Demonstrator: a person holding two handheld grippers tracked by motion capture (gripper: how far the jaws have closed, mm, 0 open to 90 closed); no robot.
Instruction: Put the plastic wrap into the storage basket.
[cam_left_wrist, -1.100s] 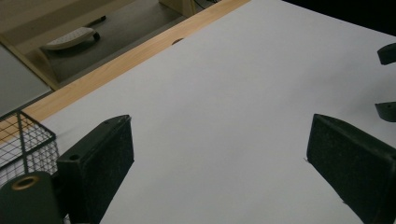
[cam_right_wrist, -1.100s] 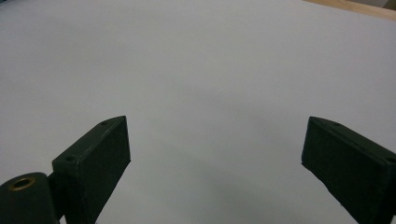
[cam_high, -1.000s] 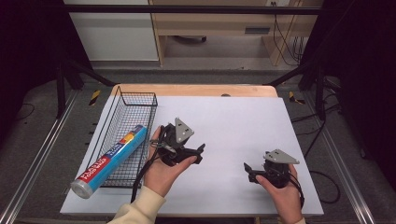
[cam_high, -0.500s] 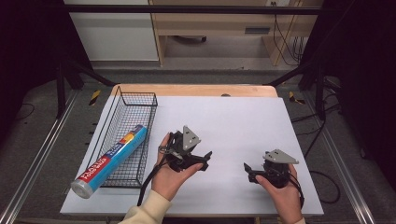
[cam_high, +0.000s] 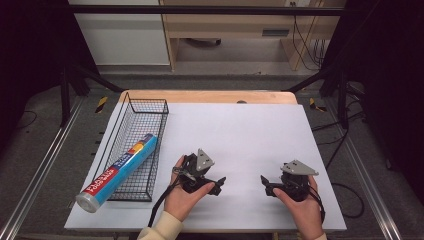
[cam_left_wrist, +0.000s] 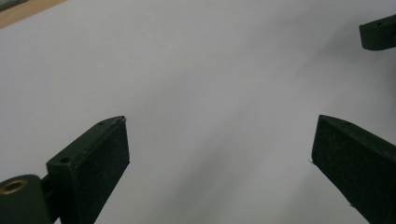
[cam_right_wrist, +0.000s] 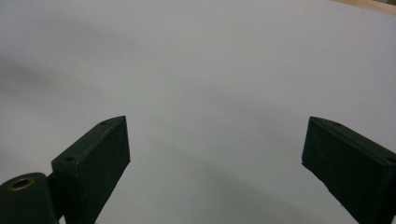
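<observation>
Your left gripper (cam_high: 216, 185) and right gripper (cam_high: 265, 183) both sit near the desk's (cam_high: 240, 130) front edge with jaws spread and empty, while the foil roll (cam_high: 119, 171) lies in the wire basket (cam_high: 145, 107) along the left edge.

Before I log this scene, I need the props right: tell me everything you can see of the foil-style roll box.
The roll box is a long, slim carton, mostly blue with a red band and white lettering near its pale, round-looking near end. It lies slantwise in the black wire basket, its far end inside and its near end sticking out over the basket's front edge. It looks intact.
</observation>
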